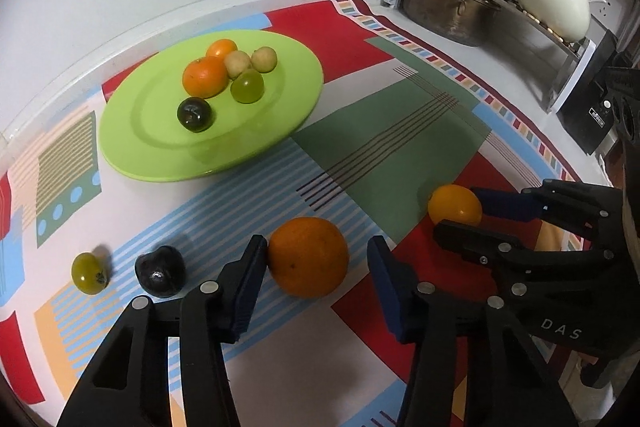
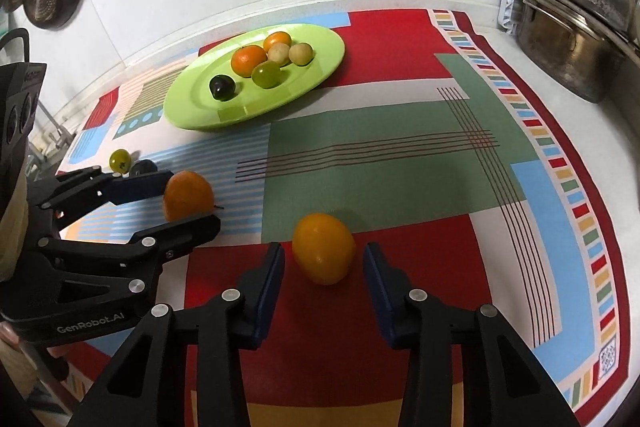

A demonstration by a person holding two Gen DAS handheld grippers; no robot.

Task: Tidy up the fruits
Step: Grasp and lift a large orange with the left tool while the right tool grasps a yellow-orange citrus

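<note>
A large orange (image 1: 308, 257) lies on the patterned cloth between the fingers of my left gripper (image 1: 316, 259). The left pad touches its side and the right pad stands apart from it, so the gripper is open. A smaller yellow-orange fruit (image 2: 324, 249) lies between the fingers of my right gripper (image 2: 324, 259), open, with a gap on each side. The green plate (image 1: 132, 147) at the back left carries two tangerines, two pale round fruits, a green grape and a dark fruit. On the cloth to the left lie a dark plum (image 1: 160, 271) and a small green fruit (image 1: 90, 273).
The cloth (image 2: 380, 155) covers a white counter against a tiled wall. At the back right stand a steel pot (image 1: 444, 7), a rack with ladles and a cream jar (image 1: 552, 1). A black box (image 1: 592, 115) sits at the right edge.
</note>
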